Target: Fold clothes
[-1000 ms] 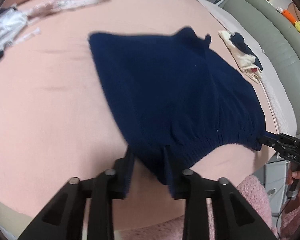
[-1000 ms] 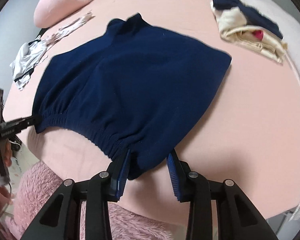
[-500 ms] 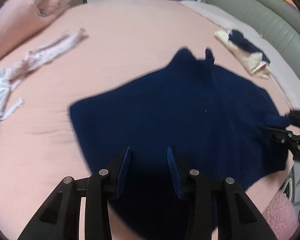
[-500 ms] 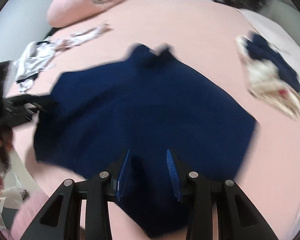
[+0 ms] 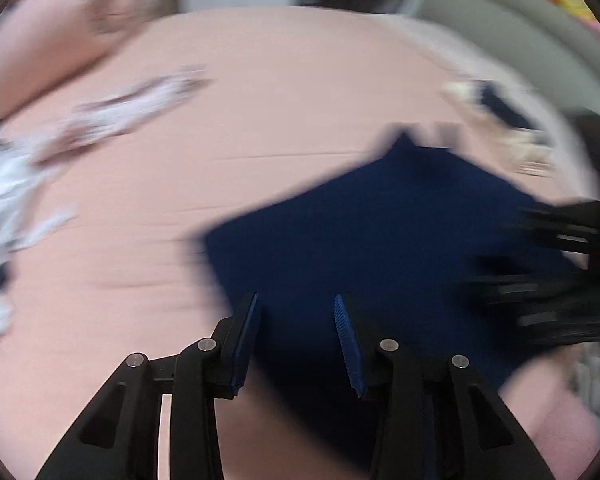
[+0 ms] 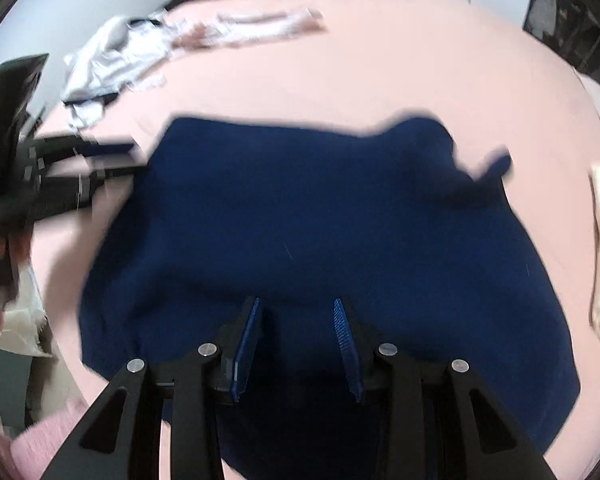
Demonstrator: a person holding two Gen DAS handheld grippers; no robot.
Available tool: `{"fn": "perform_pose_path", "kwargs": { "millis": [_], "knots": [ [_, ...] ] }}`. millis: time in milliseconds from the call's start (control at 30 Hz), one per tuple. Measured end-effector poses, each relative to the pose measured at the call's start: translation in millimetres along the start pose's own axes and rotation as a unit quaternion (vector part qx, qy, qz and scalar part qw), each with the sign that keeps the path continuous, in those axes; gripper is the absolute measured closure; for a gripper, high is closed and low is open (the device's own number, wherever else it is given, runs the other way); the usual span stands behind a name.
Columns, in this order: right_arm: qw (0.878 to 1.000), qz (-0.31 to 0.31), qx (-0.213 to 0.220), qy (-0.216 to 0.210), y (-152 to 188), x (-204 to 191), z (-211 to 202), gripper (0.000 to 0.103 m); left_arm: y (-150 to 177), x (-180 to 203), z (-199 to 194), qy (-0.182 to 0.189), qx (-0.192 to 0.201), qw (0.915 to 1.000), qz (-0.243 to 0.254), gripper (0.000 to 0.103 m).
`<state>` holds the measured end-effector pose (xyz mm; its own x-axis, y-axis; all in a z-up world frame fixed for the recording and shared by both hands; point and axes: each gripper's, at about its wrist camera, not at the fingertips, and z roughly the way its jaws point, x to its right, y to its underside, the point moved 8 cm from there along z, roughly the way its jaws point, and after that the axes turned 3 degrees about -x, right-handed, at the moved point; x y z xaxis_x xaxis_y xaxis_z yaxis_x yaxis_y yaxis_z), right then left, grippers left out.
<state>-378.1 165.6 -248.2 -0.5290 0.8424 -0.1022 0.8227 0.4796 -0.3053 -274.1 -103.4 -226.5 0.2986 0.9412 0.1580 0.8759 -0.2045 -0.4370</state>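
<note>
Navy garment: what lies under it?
The navy garment lies spread on the pink sheet, which shows all round it. Anything beneath the cloth itself is covered.

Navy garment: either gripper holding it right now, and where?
Neither. The navy garment lies on the bed; the left gripper and right gripper are open above it, the right's fingers just having opened.

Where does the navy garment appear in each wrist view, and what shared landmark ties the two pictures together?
Left wrist: navy garment fills the centre-right, running under the jaws.
Right wrist: navy garment spreads across the centre and bottom.
Shared landmark: the white crumpled clothing, at far left and at upper left.
</note>
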Motion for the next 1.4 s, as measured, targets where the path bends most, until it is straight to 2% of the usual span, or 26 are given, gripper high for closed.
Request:
{"fn": "perform_pose_path", "kwargs": {
  "millis": [33,67,100,133,167,233,267,300,333,400,433,533,600,700,733,767,833,900,1000,1033,1067,1133,1200,1233,1267,1400],
  "knots": [
    [1.000,-0.005,-0.015,0.000,-0.4,-1.4,7.8,0.052,3.4,18.4,5.3,0.024,-0.009,0.9996,0.014,0.067],
    [0.999,-0.008,-0.044,0.003,7.0,-2.3,16.4,0.046,7.0,28.3,15.6,0.019,-0.022,0.9991,0.030,0.067],
    [0.998,-0.014,-0.059,0.008,13.0,-3.3,20.2,0.045,10.7,37.5,26.2,0.012,-0.035,0.9982,0.046,0.067],
    [0.998,-0.025,-0.057,0.011,15.5,-5.0,18.0,0.044,13.3,37.8,40.1,-0.014,-0.045,0.9969,0.063,0.066],
    [0.997,-0.031,-0.064,0.003,21.3,-5.3,13.9,0.044,11.6,32.0,45.5,-0.025,-0.036,0.9968,0.067,0.065],
    [0.995,-0.035,-0.088,-0.019,34.9,-2.3,5.8,0.043,1.4,11.5,43.7,-0.038,-0.023,0.9984,0.036,0.066],
    [0.995,-0.042,-0.088,-0.026,37.9,0.0,-0.5,0.044,-6.6,-3.7,40.0,-0.061,-0.014,0.9980,0.010,0.066],
    [0.995,-0.044,-0.083,-0.030,36.6,4.4,-6.6,0.044,-13.3,-14.1,35.8,-0.073,-0.004,0.9973,-0.011,0.066],
    [0.996,-0.042,-0.075,-0.030,31.9,10.3,-12.6,0.044,-20.1,-19.5,31.2,-0.058,0.008,0.9978,-0.032,0.067],
    [0.999,-0.013,-0.034,-0.027,9.8,27.4,-23.6,0.044,-27.8,-14.3,30.3,-0.003,0.009,0.9989,-0.046,0.067],
    [1.000,0.005,-0.014,-0.022,-2.7,36.6,-26.2,0.043,-29.3,-10.5,33.2,0.001,0.005,0.9991,-0.042,0.067],
    [0.999,0.021,-0.017,0.020,-26.9,64.3,-5.8,0.043,-27.3,-5.3,58.8,-0.027,-0.019,0.9994,-0.008,0.067],
    [0.998,0.003,-0.041,0.046,-32.8,75.5,15.1,0.043,-32.8,-10.4,62.2,-0.030,-0.008,0.9994,-0.011,0.067],
    [0.997,0.011,-0.003,0.079,-54.3,88.2,11.5,0.043,-47.8,-28.1,56.0,-0.075,0.011,0.9961,-0.045,0.067],
    [0.996,0.024,0.013,0.090,-60.8,92.2,6.2,0.043,-50.3,-28.2,53.8,-0.072,0.013,0.9961,-0.050,0.067],
    [0.995,0.037,0.026,0.083,-63.8,92.3,-0.6,0.043,-52.4,-22.5,48.3,-0.052,0.018,0.9973,-0.048,0.067],
    [0.996,0.055,0.044,0.052,-62.4,85.8,-15.4,0.043,-50.1,1.9,37.6,-0.013,0.030,0.9992,-0.023,0.067],
    [0.997,0.047,0.043,0.032,-36.4,61.5,-23.9,0.043,-34.9,29.4,28.0,0.017,0.029,0.9992,0.020,0.067],
    [0.999,0.024,0.018,0.035,22.8,23.8,-22.9,0.043,-5.8,62.0,33.4,0.022,-0.005,0.9965,0.080,0.067],
    [0.999,0.022,0.005,0.042,31.3,16.7,-15.6,0.043,7.6,68.1,38.4,-0.001,-0.025,0.9949,0.098,0.067],
    [0.998,0.018,-0.011,0.051,45.2,15.1,-9.3,0.043,15.9,70.2,40.8,-0.019,-0.023,0.9929,0.115,0.067],
    [0.997,0.010,-0.028,0.065,78.8,21.6,-5.6,0.042,24.3,67.8,30.5,-0.020,-0.012,0.9936,0.110,0.065],
    [0.998,0.012,-0.011,0.058,104.7,31.0,-21.2,0.038,33.9,53.0,20.4,-0.034,-0.019,0.9951,0.091,0.058],
    [0.998,0.022,-0.016,0.057,117.5,38.1,-29.2,0.037,36.8,46.6,17.4,-0.032,-0.020,0.9960,0.081,0.051],
    [0.998,0.034,-0.012,0.055,127.1,44.7,-37.9,0.037,39.5,40.1,14.5,-0.030,-0.020,0.9969,0.070,0.049],
    [0.993,0.087,0.026,0.071,139.2,64.5,-61.3,0.037,17.7,56.4,6.1,-0.007,0.014,0.9988,0.046,0.048]
  ]
}}
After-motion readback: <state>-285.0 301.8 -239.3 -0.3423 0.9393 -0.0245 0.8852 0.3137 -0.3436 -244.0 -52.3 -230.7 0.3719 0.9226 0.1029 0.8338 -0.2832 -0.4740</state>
